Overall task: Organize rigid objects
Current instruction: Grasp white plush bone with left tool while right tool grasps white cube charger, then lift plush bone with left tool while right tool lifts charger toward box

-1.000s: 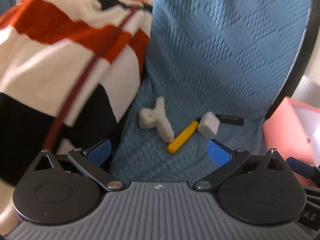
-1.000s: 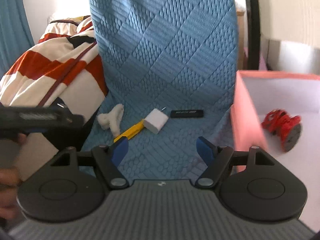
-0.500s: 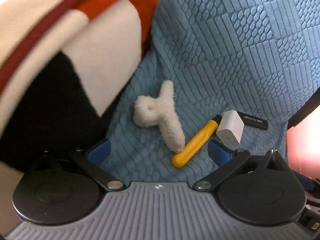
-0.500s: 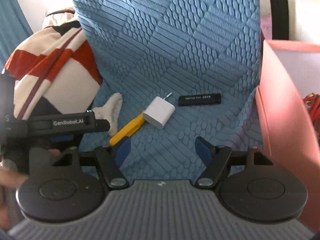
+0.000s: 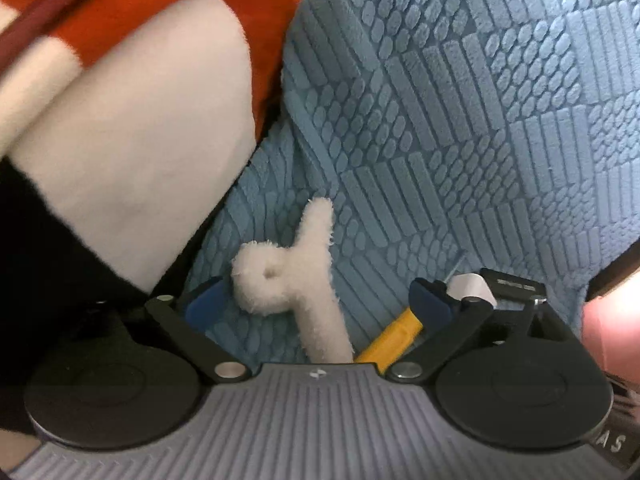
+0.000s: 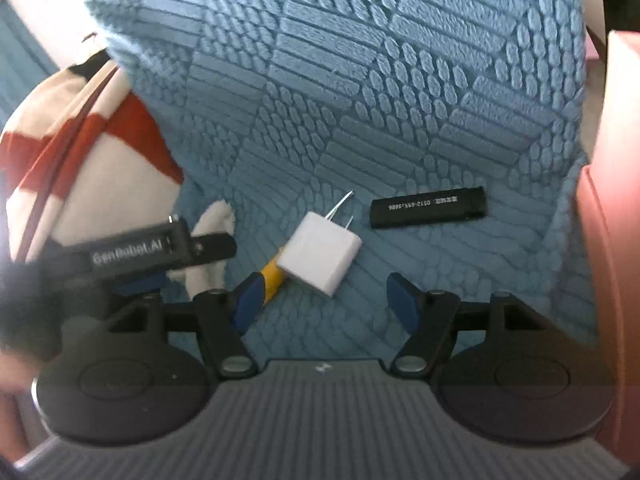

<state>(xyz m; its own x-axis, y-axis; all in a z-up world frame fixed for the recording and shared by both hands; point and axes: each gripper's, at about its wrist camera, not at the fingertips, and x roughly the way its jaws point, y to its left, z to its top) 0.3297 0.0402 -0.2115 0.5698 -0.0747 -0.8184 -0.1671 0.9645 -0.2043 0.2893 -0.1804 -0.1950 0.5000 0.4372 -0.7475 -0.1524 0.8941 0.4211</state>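
Blue quilted fabric (image 6: 400,100) covers the seat under everything I see. At its left lies a striped red, white and black blanket (image 5: 120,120); a pink box (image 6: 616,200) stands at right. My left tongs (image 5: 318,304) are spread around a fluffy white clip (image 5: 296,284). My right tongs (image 6: 324,300) (also spread) hover near the white charger plug (image 6: 320,258), which overlaps a yellow-handled tool (image 6: 272,276). Beside the plug lies a black stick (image 6: 428,207).

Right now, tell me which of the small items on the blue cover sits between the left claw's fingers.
The fluffy white plush piece. It lies between the open left claw; the yellow-handled tool, white charger and black stick lie further right.
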